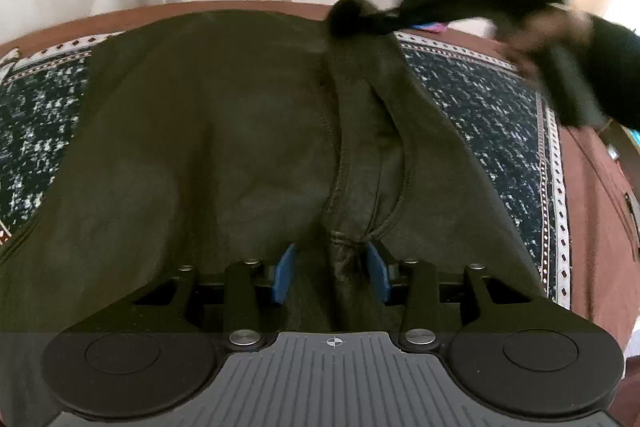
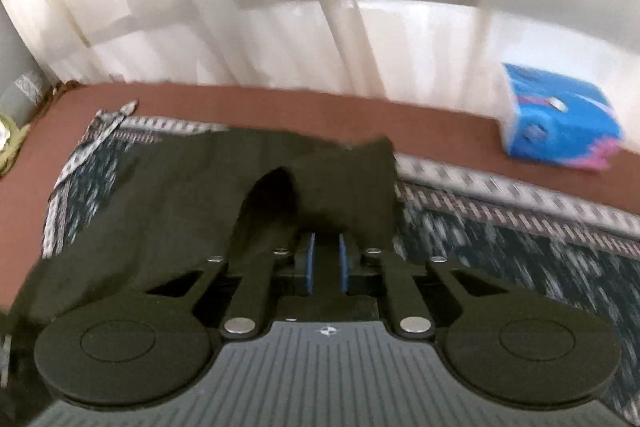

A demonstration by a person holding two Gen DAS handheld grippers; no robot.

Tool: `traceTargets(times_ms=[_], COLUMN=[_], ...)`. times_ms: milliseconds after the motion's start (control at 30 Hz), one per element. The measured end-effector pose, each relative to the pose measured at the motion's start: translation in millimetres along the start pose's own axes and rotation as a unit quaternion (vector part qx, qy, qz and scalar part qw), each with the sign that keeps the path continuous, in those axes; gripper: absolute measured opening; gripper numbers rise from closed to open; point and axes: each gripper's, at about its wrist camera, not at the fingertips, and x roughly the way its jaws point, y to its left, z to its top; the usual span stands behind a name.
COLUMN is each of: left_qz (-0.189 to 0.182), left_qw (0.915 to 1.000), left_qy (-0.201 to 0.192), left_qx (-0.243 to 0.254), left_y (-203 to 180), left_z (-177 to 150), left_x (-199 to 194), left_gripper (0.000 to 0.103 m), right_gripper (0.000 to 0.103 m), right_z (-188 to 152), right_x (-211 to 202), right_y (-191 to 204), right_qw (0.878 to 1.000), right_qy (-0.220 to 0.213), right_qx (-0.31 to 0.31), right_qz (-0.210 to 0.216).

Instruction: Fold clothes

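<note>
The left tool [image 1: 331, 273] clamps a bunched hem of the dark olive garment [image 1: 208, 147], while the right tool [image 2: 326, 263], its blue pads [image 2: 310, 263] nearly together, pinches another edge and holds it above the patterned cloth [image 2: 520, 259] on the brown bed [image 2: 280, 107]. By the look of it, folding has barely begun: most of the fabric lies spread and creased, no neat fold visible.

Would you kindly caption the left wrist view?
Left gripper pinches a dark olive garment spread over a patterned cloth.
</note>
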Motion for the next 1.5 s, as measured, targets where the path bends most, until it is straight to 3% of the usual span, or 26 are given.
traceTargets(times_ms=[167,333,400,467,500,600,700,833,933,1033,1133,1300,1500], left_qz=[0.008,-0.009,-0.010,-0.011,-0.010,0.010,0.077,0.144,0.161,0.167,0.148,0.141,0.116], left_qw=[0.9998,0.9989,0.9973,0.9944,0.9926,0.9831,0.9723,0.9546,0.9460,0.9404,0.9408,0.9446,0.9420], left_qy=[-0.017,-0.012,-0.013,-0.030,-0.040,-0.087,-0.117,-0.099,-0.076,-0.069,-0.067,-0.050,-0.050], left_qx=[0.000,-0.045,-0.072,-0.101,-0.114,-0.161,-0.187,-0.241,-0.271,-0.288,-0.298,-0.292,-0.311], left_y=[-0.1,4.4,10.3,18.4,23.6,46.3,67.7,97.0,105.7,112.2,116.6,123.2,133.2], left_z=[-4.9,-0.7,1.8,3.5,3.5,-2.1,-19.7,-62.4,-95.7,-110.2,-114.5,-121.9,-138.9], left_x=[-0.5,-4.3,-17.1,-38.0,-49.3,-98.4,-144.0,-184.4,-192.2,-187.2,-177.8,-164.8,-166.1], left_gripper=[0.055,0.069,0.070,0.071,0.072,0.076,0.078,0.079,0.079,0.079,0.079,0.080,0.081], right_gripper=[0.010,0.013,0.020,0.054,0.060,0.060,0.060,0.060,0.060,0.061,0.061,0.061,0.063], right_z=[18.9,16.2,20.9,24.9,26.9,34.3,41.8,51.7,59.2,64.0,67.0,72.1,72.9], right_x=[64.5,61.8,52.2,35.4,28.8,16.2,3.7,-13.1,-25.7,-13.7,9.1,49.0,86.3], right_y=[-7.4,-8.5,-5.5,-0.8,3.5,21.4,39.3,63.1,81.0,116.8,155.9,200.5,233.7], right_qw=[0.999,1.000,1.000,1.000,1.000,0.998,0.996,0.991,0.986,0.980,0.975,0.971,0.966], right_qy=[0.032,0.023,0.025,0.015,0.011,0.006,0.000,-0.007,-0.012,0.005,0.034,0.062,0.075], right_qx=[0.015,0.012,0.004,-0.014,-0.025,-0.051,-0.077,-0.112,-0.138,-0.158,-0.179,-0.213,-0.240], right_qz=[0.004,0.016,0.015,0.012,0.016,0.034,0.051,0.074,0.092,0.121,0.131,0.085,0.056])
